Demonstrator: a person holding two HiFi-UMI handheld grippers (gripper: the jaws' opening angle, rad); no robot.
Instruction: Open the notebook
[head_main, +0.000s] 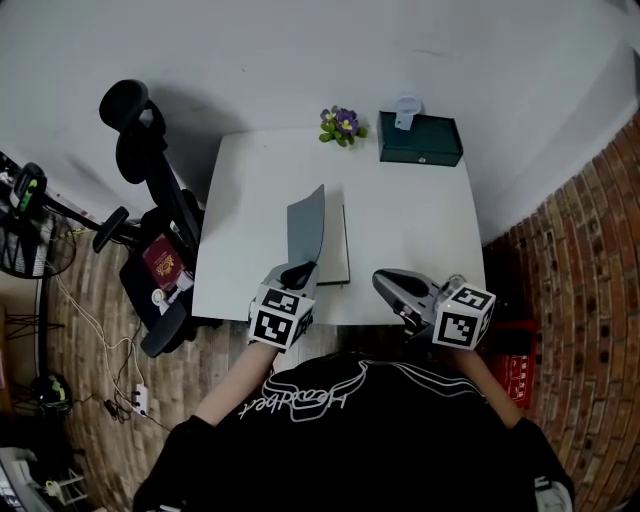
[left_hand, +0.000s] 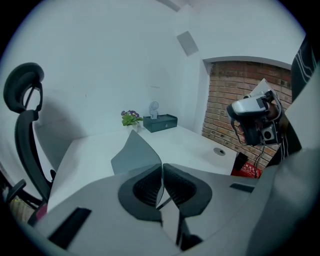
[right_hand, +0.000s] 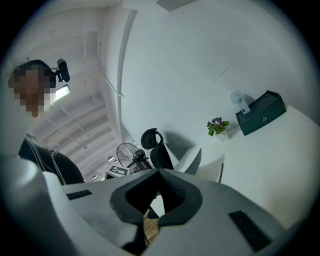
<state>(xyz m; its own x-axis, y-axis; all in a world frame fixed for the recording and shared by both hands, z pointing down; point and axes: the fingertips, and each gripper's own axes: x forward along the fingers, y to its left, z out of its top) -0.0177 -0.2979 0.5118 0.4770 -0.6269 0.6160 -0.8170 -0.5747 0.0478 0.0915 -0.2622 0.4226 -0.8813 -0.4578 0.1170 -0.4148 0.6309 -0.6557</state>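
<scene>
the notebook (head_main: 336, 250) is lying on the white table (head_main: 410, 220), close to the edge nearest the person. its grey cover (head_main: 307, 228) is standing raised, curving up and over the pages. the left gripper (head_main: 298, 274) is gripping the cover at the notebook's near end. in the left gripper view its jaws are pressing together on that thin sheet, with the ribbed pads (left_hand: 147, 187) touching it from both sides. the cover is rising away beyond the fingertips, while the notebook's pages are lying flat under it.

the right gripper (head_main: 385, 283) is hanging to the notebook's right, clearly apart from it, over the table's near edge. in the right gripper view its jaws are sitting together at the tips, with nothing between them, and the raised cover is showing beyond them.

beyond the notebook's far end a small potted plant (head_main: 342, 125) with purple flowers is standing by the wall. a dark green box (head_main: 420, 140) is sitting beyond the notebook and to its right. to the notebook's left, off the table, a black office chair (head_main: 150, 200) is standing with a red booklet (head_main: 165, 262) on its seat.
</scene>
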